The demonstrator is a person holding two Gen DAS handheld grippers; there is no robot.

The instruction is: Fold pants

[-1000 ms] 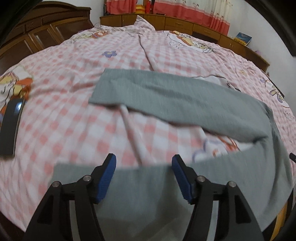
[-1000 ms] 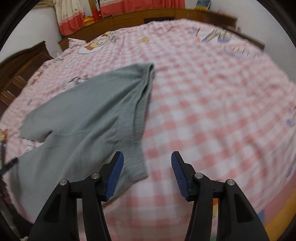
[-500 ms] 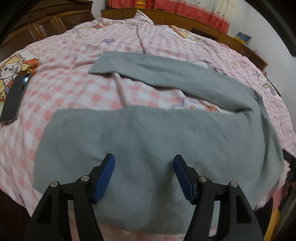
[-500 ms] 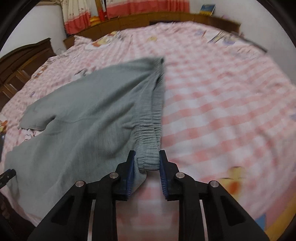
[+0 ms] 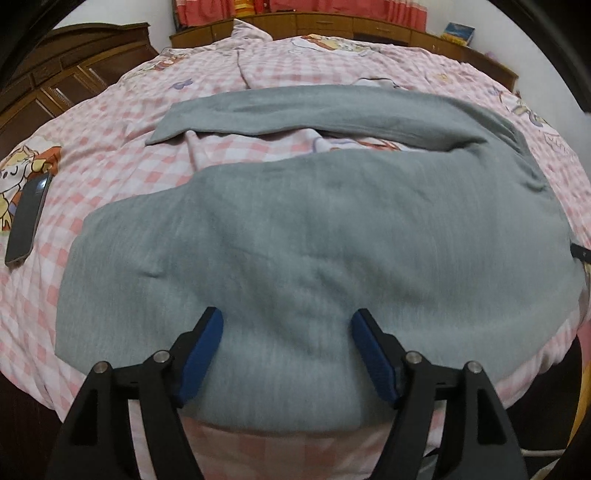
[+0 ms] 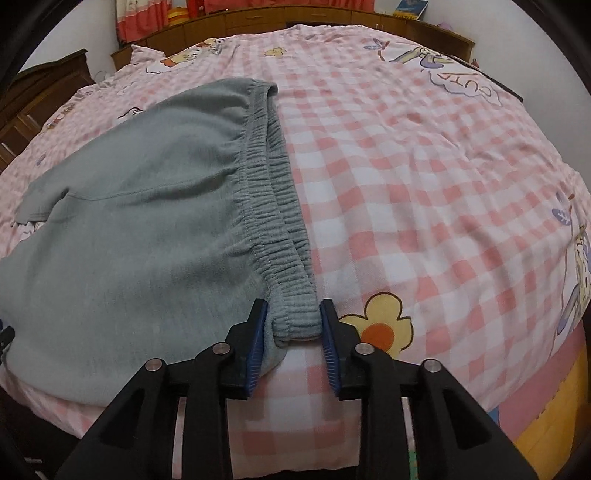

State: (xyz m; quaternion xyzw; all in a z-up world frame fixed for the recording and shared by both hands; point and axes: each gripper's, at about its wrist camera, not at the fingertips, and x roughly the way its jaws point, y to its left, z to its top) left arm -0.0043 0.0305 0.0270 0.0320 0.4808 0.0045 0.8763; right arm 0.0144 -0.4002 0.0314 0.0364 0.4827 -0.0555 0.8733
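Grey pants [image 5: 314,236] lie spread on a pink checked bed, one leg near me and the other leg [image 5: 332,110] further back. My left gripper [image 5: 287,354] is open, its blue fingertips [image 5: 203,347] over the near leg's lower edge. In the right wrist view the pants [image 6: 129,221] lie to the left with the elastic waistband [image 6: 280,206] running toward me. My right gripper [image 6: 294,343] is shut on the near end of the waistband.
A dark phone [image 5: 27,218] lies on the bedspread [image 5: 110,155] at the left. Wooden wardrobes [image 5: 55,81] and a low cabinet [image 5: 332,22] stand behind the bed. The bed's near edge is just below both grippers. The bedspread [image 6: 443,166] stretches right of the waistband.
My right gripper closed on the waistband end, having been open a second ago. My left gripper moved forward over the near leg and stayed open.
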